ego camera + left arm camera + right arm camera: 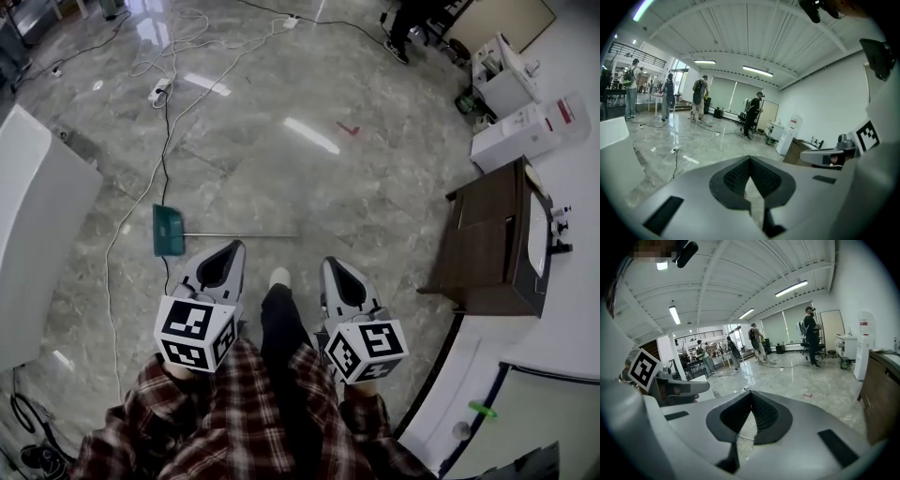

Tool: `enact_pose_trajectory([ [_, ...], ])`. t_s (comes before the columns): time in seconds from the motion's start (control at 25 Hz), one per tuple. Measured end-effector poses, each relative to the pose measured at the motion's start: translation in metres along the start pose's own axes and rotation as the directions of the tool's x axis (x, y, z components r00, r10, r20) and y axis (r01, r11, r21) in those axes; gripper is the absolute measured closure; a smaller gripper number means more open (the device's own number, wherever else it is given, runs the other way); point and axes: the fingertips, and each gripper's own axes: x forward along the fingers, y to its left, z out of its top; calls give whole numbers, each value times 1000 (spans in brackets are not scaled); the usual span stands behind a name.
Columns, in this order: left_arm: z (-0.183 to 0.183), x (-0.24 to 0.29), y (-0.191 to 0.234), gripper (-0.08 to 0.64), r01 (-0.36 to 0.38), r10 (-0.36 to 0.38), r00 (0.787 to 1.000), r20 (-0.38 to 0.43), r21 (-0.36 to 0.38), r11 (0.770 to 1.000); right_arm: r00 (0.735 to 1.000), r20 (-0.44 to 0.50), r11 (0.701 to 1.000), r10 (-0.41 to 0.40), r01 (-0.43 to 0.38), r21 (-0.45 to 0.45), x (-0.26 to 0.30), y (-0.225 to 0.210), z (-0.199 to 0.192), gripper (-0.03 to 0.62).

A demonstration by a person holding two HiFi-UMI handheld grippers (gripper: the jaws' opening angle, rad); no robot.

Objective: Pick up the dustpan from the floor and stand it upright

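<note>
A green dustpan (169,230) lies flat on the grey marble floor, and its thin metal handle (244,235) runs to the right. In the head view my left gripper (231,247) hovers just short of the handle, with its tip a little right of the pan. My right gripper (333,263) hangs further right, beyond the handle's end. Both point forward and slightly down. The left gripper (750,158) has its jaws together in its own view, with nothing between them. The right gripper (751,393) shows the same in its view. Neither holds anything.
A white counter (37,216) stands at the left and a dark wooden desk (492,244) at the right. Cables (169,122) and a power strip (157,91) trail over the floor near the pan. White boxes (534,127) sit far right. Several people (698,98) stand at the back.
</note>
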Motion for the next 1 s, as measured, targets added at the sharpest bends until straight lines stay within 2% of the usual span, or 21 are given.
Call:
enact_pose_trajectory([
  [0.24,29,71,-1,560,-115,116,993,15,-52,992,995,-36,995,89,-90,-48,51,-70,48,581],
  [0.4,32,102,12,558,-187,188,982,8,-82,979,985,-97,987,142,-148,-65,87,-95,50,581],
  [0.64,28,120,44,558,-267,266,964,-25,-124,956,962,-180,976,207,-217,-36,133,-97,38,581],
  [0.8,26,132,65,558,-268,263,963,-55,-123,955,958,-204,977,202,-212,-29,161,-93,37,581],
  [1.0,36,150,97,558,-209,202,976,-79,-96,973,974,-193,993,118,-117,18,195,-91,46,581],
])
